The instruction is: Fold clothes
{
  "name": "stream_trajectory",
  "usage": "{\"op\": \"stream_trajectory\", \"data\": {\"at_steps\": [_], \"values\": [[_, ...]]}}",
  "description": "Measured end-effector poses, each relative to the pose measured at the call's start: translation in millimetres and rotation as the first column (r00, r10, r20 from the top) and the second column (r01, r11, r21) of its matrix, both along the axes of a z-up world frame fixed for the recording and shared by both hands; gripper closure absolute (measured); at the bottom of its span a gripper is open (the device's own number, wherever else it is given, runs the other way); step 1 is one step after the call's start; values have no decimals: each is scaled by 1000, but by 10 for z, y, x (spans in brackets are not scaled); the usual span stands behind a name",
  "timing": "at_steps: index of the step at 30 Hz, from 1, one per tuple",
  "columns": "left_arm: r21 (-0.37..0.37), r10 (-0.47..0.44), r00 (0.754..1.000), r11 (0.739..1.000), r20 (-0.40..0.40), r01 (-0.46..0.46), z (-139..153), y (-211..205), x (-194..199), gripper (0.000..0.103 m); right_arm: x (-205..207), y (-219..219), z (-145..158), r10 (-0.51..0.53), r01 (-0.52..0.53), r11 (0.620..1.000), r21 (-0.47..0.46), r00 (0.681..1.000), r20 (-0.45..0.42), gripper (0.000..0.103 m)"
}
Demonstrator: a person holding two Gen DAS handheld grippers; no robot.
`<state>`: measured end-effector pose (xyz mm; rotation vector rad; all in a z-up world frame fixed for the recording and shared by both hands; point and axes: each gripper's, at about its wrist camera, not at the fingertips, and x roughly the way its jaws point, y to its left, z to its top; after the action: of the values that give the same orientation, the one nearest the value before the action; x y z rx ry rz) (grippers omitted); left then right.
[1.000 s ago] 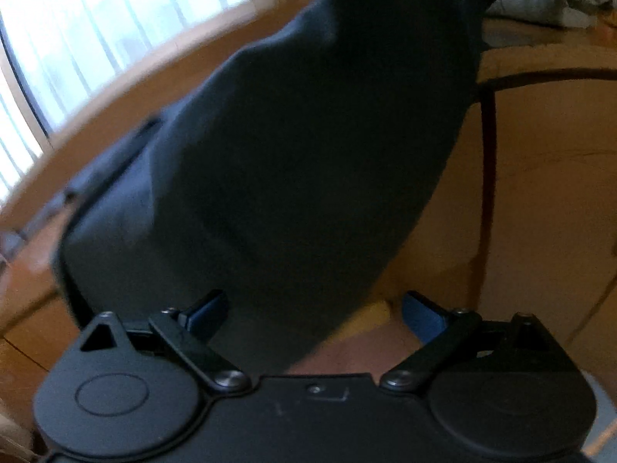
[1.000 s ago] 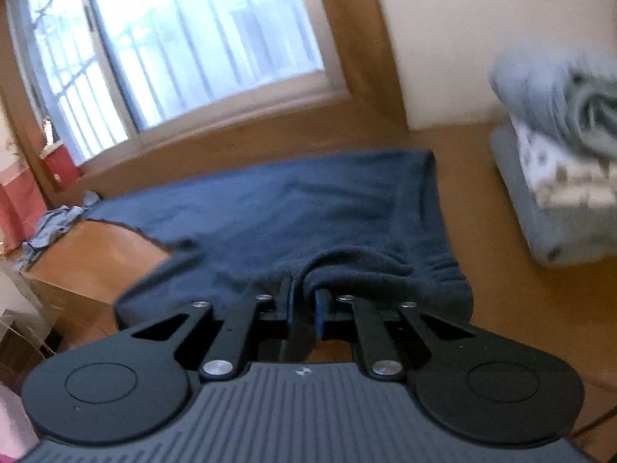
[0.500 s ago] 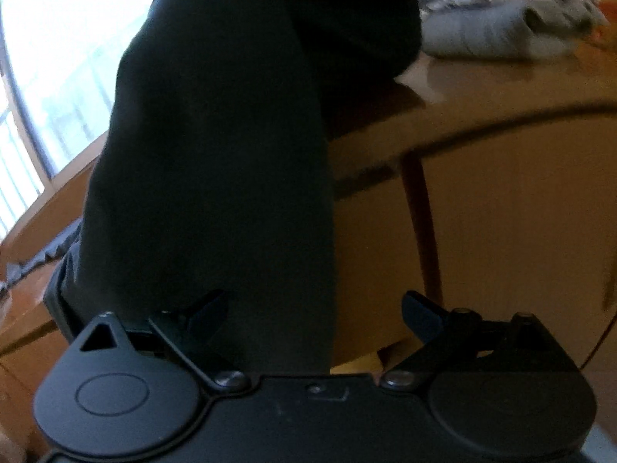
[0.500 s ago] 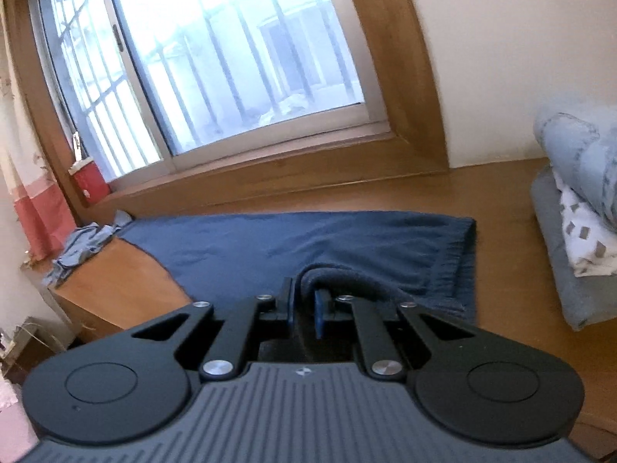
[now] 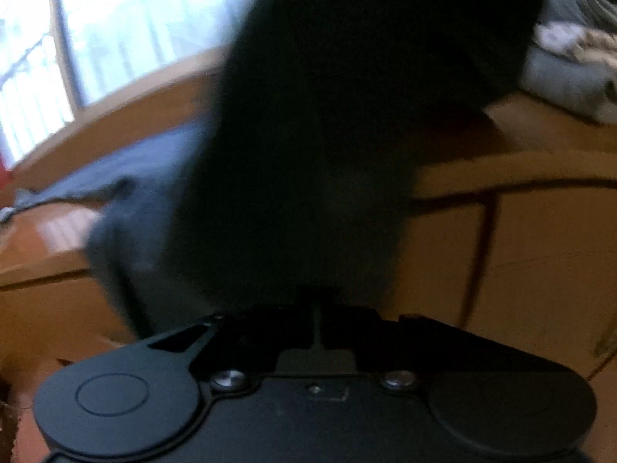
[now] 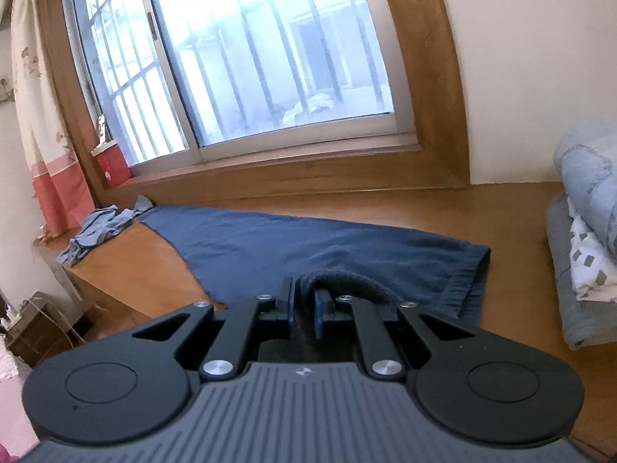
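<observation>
The right gripper (image 6: 304, 305) pinches a raised fold of the navy garment (image 6: 308, 247), whose length lies leftward across the desk (image 6: 501, 208), while the left gripper (image 5: 318, 320) has just closed its jaws, seemingly on the hanging dark cloth, though blurred

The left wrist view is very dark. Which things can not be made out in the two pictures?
- Left gripper: dark and blurred; whether its fingertips pinch the navy garment hanging before it is not visible.
- Garment's full shape: in the right wrist view the near part disappears behind the right gripper, which clamps a fold.
- Stack of folded clothes: cut by the right edge in both views.
- Light blue cloth: too crumpled to identify.
</observation>
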<state>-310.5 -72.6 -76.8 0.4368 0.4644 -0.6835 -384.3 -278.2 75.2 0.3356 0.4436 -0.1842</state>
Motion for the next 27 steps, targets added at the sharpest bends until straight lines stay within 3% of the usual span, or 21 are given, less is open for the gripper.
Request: {"op": "stream_trajectory", "data": {"at_steps": [3,6,7,8,10,12,14,18,19,20,21,22,23,27], "values": [[-6,-18,1000,1000,4,18,141,202,-3,102,-25,-46,2,-1,1,1000,15,1000,9,94],[-17,-90,995,996,42,91,161,76,-66,92,-18,-24,21,15,-15,1000,14,1000,16,94],[-28,-115,990,993,76,117,134,55,-173,76,-13,-10,34,23,-24,1000,11,1000,17,94],[-38,-139,984,989,109,144,106,33,-280,51,-7,16,49,32,-32,999,6,999,15,94],[-51,-162,968,983,194,174,101,-1,-445,29,2,84,84,50,-50,999,-10,999,9,94],[-74,-154,960,982,235,176,106,-91,-509,21,0,137,119,67,-67,997,-30,998,5,94],[-93,-151,964,980,219,175,44,-141,-594,15,-12,173,142,76,-76,996,-40,997,2,94],[-20,-117,977,992,180,122,-168,-450,-588,17,-41,173,159,73,-73,996,-44,997,10,94],[1,-96,983,995,159,97,-214,-495,-557,30,-45,163,162,70,-70,996,-46,997,13,94],[14,-73,989,997,128,72,-242,-534,-491,64,-48,149,164,68,-67,997,-49,998,15,94],[17,-56,996,998,67,55,-254,-530,-391,86,-49,132,166,67,-66,996,-52,998,17,94],[10,-53,999,999,7,53,-245,-493,-304,100,-51,118,166,64,-63,996,-58,998,18,94],[3,-50,998,999,-25,50,-223,-431,-239,100,-52,100,162,59,-58,996,-65,998,15,94],[19,29,1000,999,-10,-29,-36,32,-42,100,-94,12,111,32,-31,998,-56,999,18,94]]}}
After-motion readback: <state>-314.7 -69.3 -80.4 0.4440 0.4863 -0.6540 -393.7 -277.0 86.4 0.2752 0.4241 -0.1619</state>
